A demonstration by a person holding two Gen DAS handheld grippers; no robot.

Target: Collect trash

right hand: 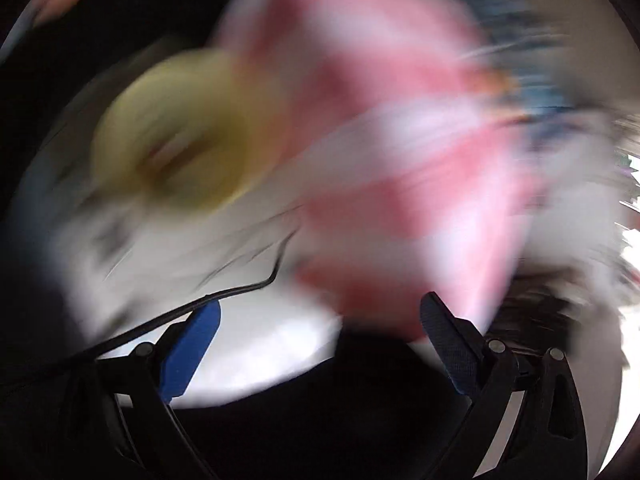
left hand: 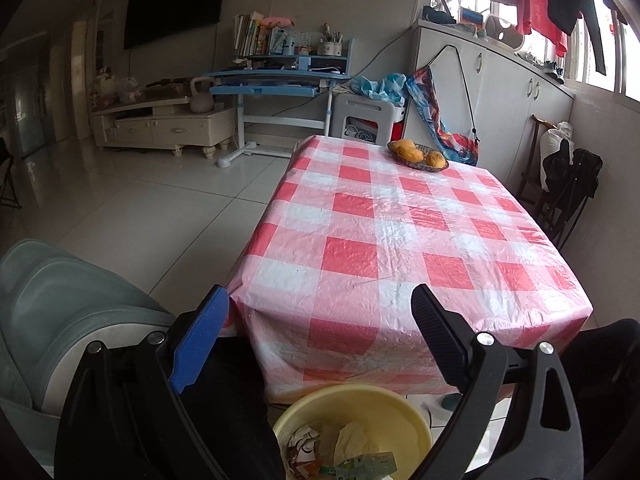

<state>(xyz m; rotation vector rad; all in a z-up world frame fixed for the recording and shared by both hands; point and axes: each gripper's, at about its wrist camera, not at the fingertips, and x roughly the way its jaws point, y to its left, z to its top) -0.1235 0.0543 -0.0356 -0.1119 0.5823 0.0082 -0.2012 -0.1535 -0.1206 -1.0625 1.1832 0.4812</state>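
Observation:
A yellow basin (left hand: 404,412) sits on the floor below the near edge of the table and holds several crumpled wrappers and paper scraps (left hand: 344,452). My left gripper (left hand: 320,296) hangs open above the basin, in front of the red-and-white checked tablecloth (left hand: 400,232), with nothing between its fingers. The right wrist view is badly motion-blurred: my right gripper (right hand: 320,308) stands open and empty, the basin (right hand: 176,128) is a yellow smear up left, and the checked cloth (right hand: 400,140) fills the middle.
A basket of orange fruit (left hand: 418,154) rests at the table's far end. A grey-green padded seat (left hand: 60,312) is at the left. A dark chair with bags (left hand: 568,176) stands right of the table. White tiled floor (left hand: 160,200) stretches left toward a desk and TV cabinet.

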